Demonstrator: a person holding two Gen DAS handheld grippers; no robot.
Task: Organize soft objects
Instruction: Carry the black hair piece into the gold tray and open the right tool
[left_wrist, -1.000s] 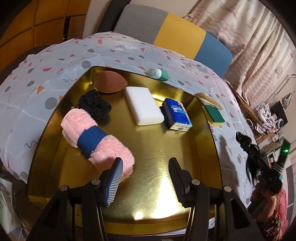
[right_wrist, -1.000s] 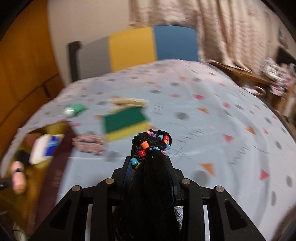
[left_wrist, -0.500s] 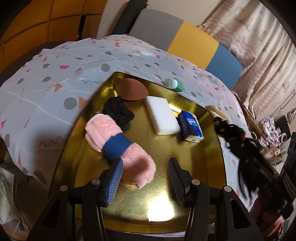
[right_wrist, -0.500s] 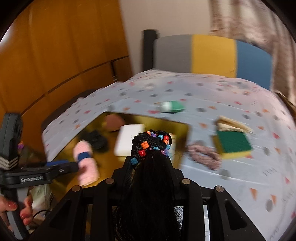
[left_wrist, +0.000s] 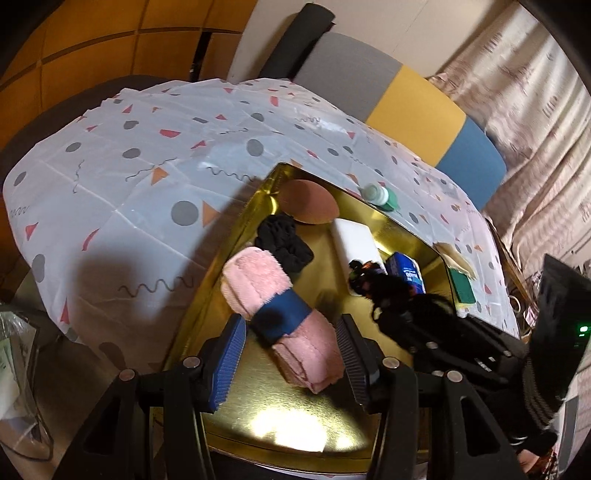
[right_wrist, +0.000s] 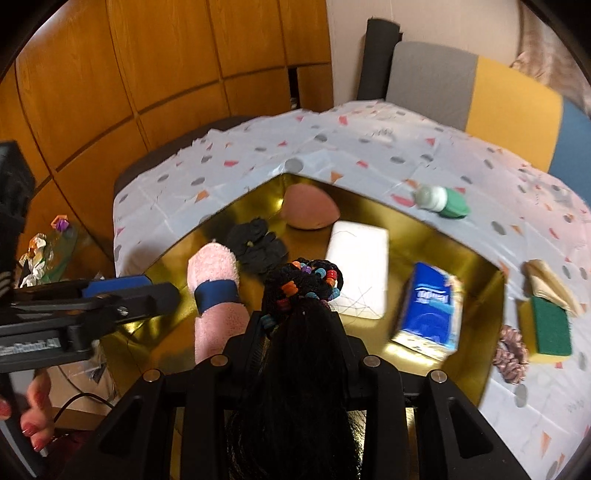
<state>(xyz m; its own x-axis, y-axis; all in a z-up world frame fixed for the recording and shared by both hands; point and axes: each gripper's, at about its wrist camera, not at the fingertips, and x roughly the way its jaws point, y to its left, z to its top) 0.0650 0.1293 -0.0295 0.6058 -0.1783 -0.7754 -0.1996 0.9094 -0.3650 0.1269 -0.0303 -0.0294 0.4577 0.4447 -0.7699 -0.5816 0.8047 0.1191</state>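
Observation:
A gold tray (left_wrist: 295, 413) (right_wrist: 476, 266) holds a rolled pink towel with a blue band (left_wrist: 280, 306) (right_wrist: 216, 291), a black scrunchie (left_wrist: 284, 242) (right_wrist: 258, 245), a brown sponge (left_wrist: 308, 201) (right_wrist: 308, 208), a white foam block (left_wrist: 356, 240) (right_wrist: 360, 269) and a blue tissue pack (left_wrist: 408, 275) (right_wrist: 428, 310). My right gripper (right_wrist: 299, 317) is shut on a black hairpiece with coloured beads (right_wrist: 306, 284) (left_wrist: 384, 284) and holds it above the tray's middle. My left gripper (left_wrist: 291, 354) is open, its fingers either side of the towel's near end.
On the patterned tablecloth (left_wrist: 129, 177) right of the tray lie a green-and-yellow scouring sponge (right_wrist: 546, 328) (left_wrist: 461, 290), a pink scrunchie (right_wrist: 511, 354), a beige cloth (right_wrist: 550, 284) and a small green-capped bottle (right_wrist: 443, 201) (left_wrist: 380, 194). A colour-block chair (left_wrist: 406, 107) stands behind the table.
My right gripper has swung left with the hairpiece, from over the tablecloth to above the tray. My left gripper has moved forward, its fingers now flanking the pink towel.

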